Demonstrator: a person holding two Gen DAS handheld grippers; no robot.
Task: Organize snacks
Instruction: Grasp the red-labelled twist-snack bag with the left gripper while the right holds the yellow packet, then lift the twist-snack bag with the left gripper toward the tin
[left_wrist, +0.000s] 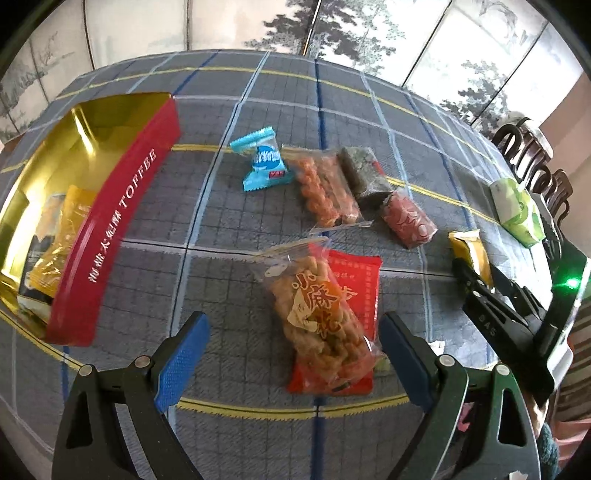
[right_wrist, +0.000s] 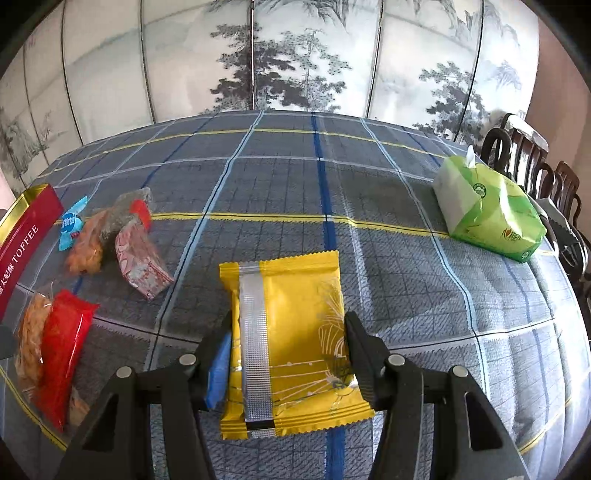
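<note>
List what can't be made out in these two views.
- Tin contents: left wrist view, red wall hides most packets.
- Red packet: twist bag covers its print.
- Yellow packet front: right wrist view shows only the seam side, in the right gripper.
- Chairs: cut off by the edge.

Red TOFFEE tin (left_wrist: 110, 236): open, gold-lined, holds yellow packets. Loose on cloth: blue sachet (left_wrist: 263, 160), clear bag of orange snacks (left_wrist: 325, 188), dark green packet (left_wrist: 364, 171), pink roll (left_wrist: 408, 218). Clear fried-twist bag (left_wrist: 317, 310) overlaps red packet (left_wrist: 360, 280). Yellow packet (right_wrist: 291, 343): seam up, pinched at both sides.
</note>
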